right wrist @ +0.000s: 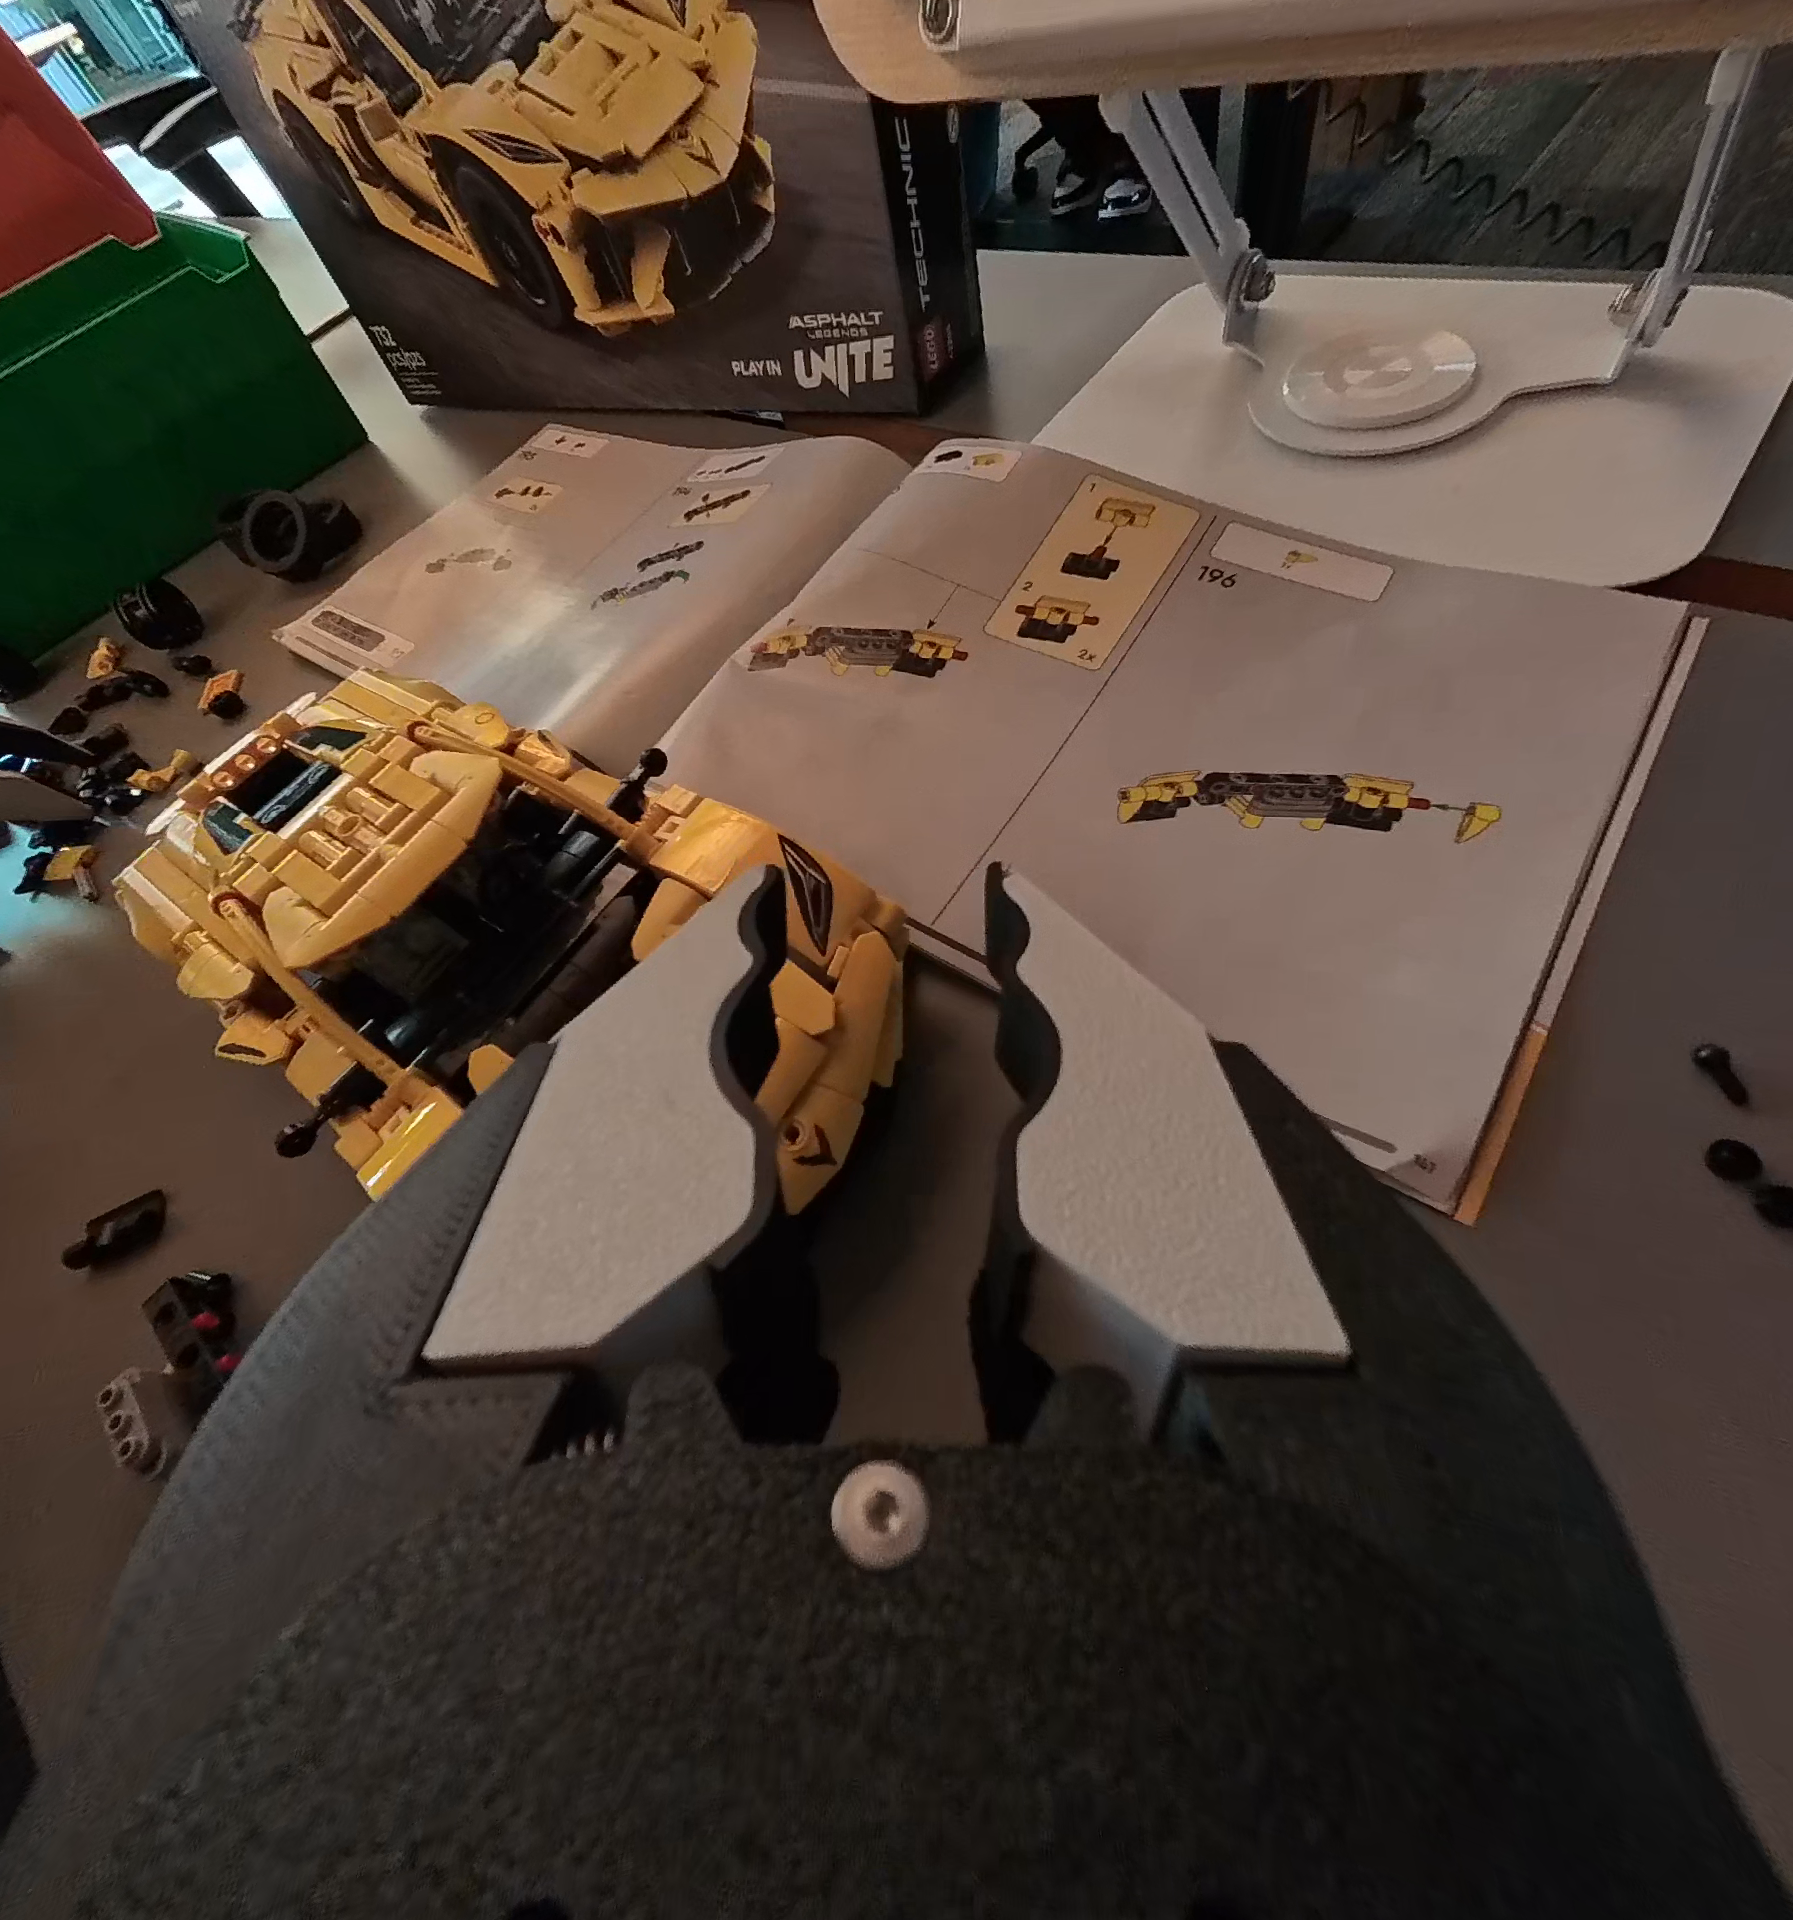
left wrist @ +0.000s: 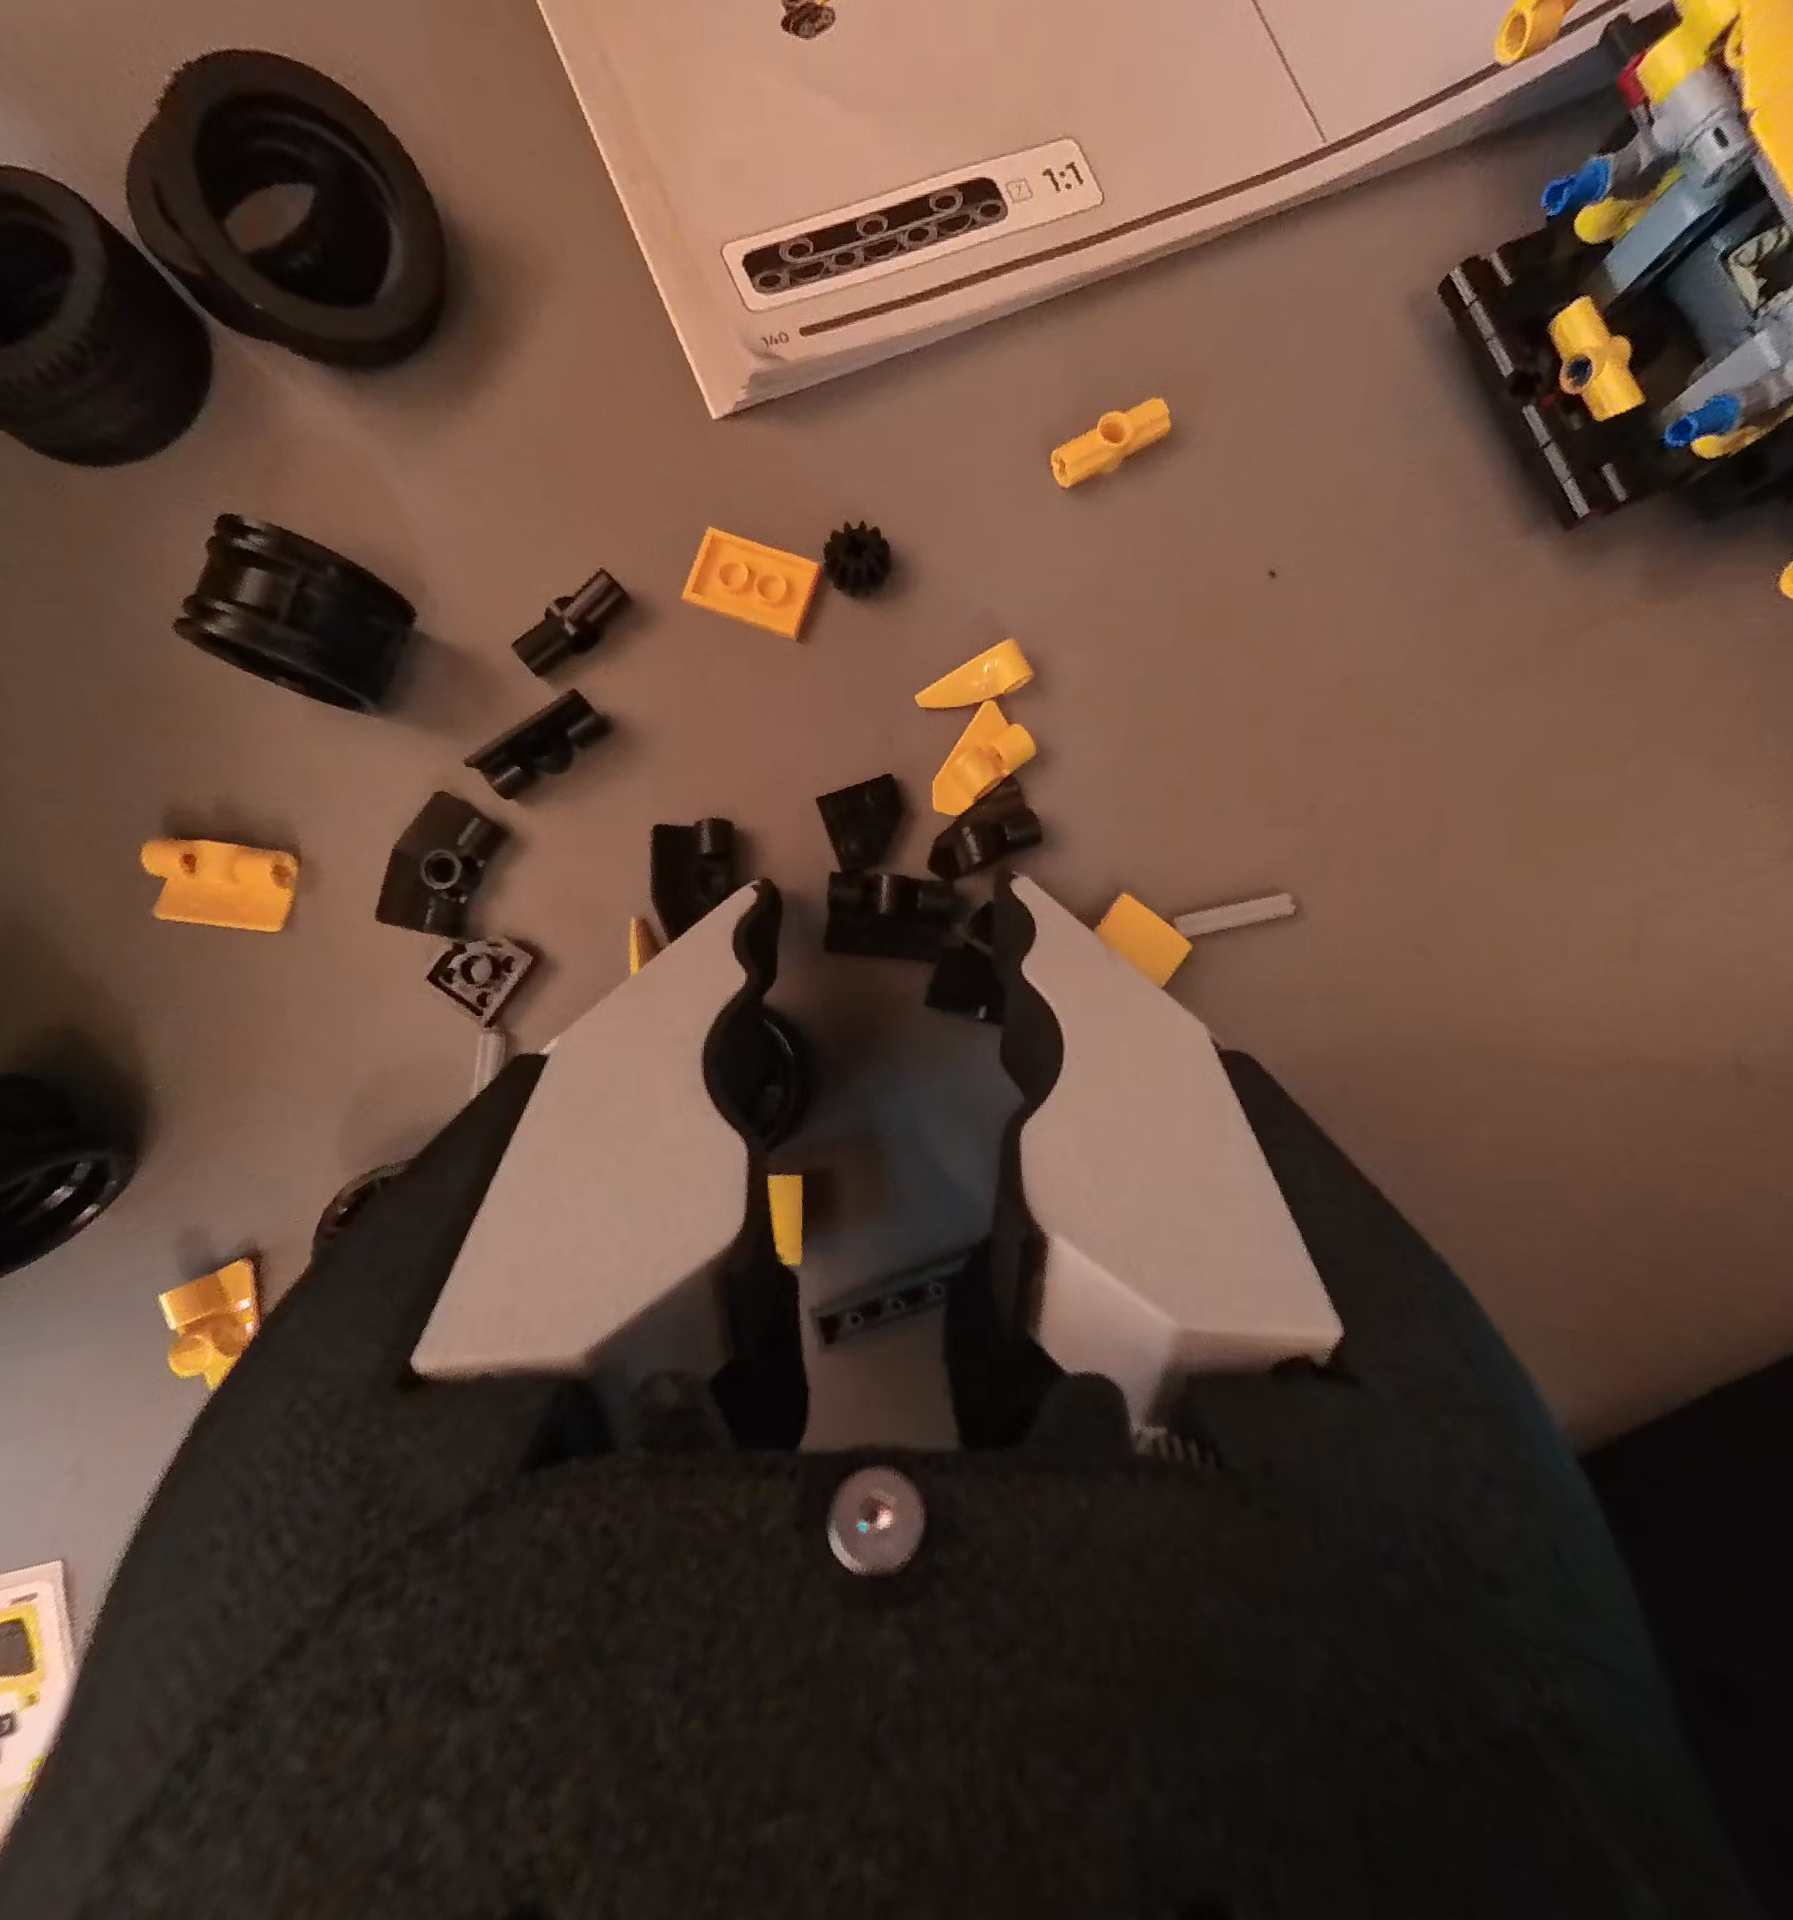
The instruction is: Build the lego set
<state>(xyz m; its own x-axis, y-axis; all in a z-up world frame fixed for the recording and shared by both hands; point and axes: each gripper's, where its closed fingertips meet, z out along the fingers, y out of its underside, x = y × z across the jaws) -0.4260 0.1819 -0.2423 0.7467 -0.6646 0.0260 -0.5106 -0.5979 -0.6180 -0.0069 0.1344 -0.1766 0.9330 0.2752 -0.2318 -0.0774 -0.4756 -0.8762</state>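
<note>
My left gripper [left wrist: 892, 902] is open and empty. It hovers over a scatter of small black pieces [left wrist: 887, 925] and yellow pieces [left wrist: 980, 769] on the grey table. A yellow two-stud plate [left wrist: 752, 582], a black gear [left wrist: 858, 558] and a yellow connector [left wrist: 1110, 442] lie farther off. The partly built yellow car [right wrist: 404, 894] sits left of centre in the right wrist view, and its end shows in the left wrist view [left wrist: 1702, 260]. My right gripper [right wrist: 881, 883] is open and empty, over the car's near end and the edge of the open instruction booklet [right wrist: 1235, 748].
Two black tyres [left wrist: 279, 208] and a black wheel rim [left wrist: 294, 613] lie to the left, and the booklet [left wrist: 923, 156] lies ahead. The set's box [right wrist: 611, 208], a green bin [right wrist: 113, 436] and a white stand base [right wrist: 1443, 416] line the back. Small black pins [right wrist: 1728, 1153] lie to the right. One gripper's finger ends stand about 45 cm off the other's. My left gripper is the nearer one to the yellow two-stud plate [left wrist: 752, 582]: about 6 cm, against 40 cm. It turns up in the right wrist view [right wrist: 218, 691] as well. Measured from the fingertips, the black gear [left wrist: 858, 558] is 7 cm or so from the left gripper and 40 cm from the right. It turns up in the right wrist view [right wrist: 223, 704] as well.
</note>
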